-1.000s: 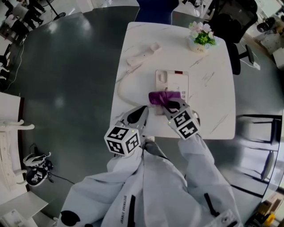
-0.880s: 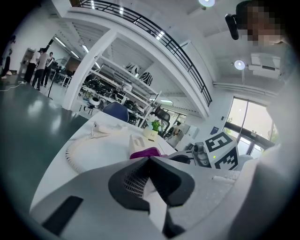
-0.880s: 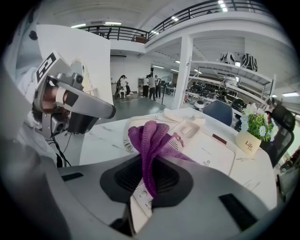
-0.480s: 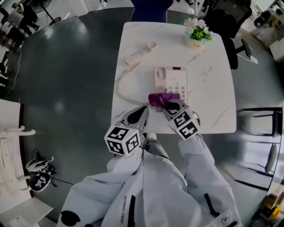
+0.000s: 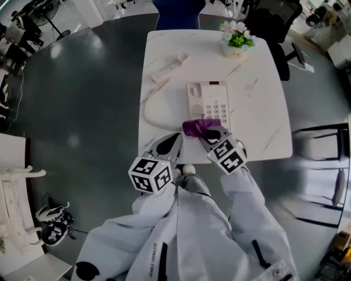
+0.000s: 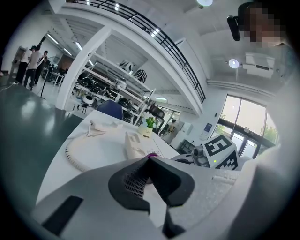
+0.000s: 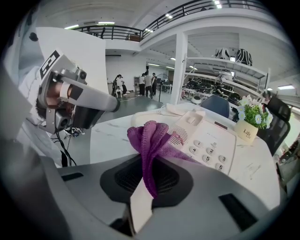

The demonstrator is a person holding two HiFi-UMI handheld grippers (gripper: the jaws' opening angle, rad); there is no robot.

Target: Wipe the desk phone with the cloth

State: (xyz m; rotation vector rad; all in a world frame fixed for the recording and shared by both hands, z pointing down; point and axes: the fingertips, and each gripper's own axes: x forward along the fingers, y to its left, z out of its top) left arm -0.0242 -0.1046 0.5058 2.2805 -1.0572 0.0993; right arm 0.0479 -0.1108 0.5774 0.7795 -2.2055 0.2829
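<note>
The white desk phone (image 5: 208,102) lies in the middle of the white table (image 5: 263,115), with its handset (image 5: 170,66) off and lying at the far left. A coiled cord (image 5: 148,110) joins them. My right gripper (image 5: 209,133) is shut on a purple cloth (image 5: 196,127), which drapes over the phone's near end beside the keypad (image 7: 208,150). In the right gripper view the cloth (image 7: 149,138) hangs bunched between the jaws. My left gripper (image 5: 171,144) hovers at the table's near edge, left of the phone, shut and with nothing in it.
A small potted plant (image 5: 236,37) stands at the table's far right corner. A blue chair (image 5: 178,13) and a black office chair (image 5: 277,24) sit beyond the table. Dark floor surrounds it, and people stand far off (image 7: 147,84).
The cloth and my right gripper have slid from the phone's lower keypad toward its near end. The left gripper has stayed by the table edge.
</note>
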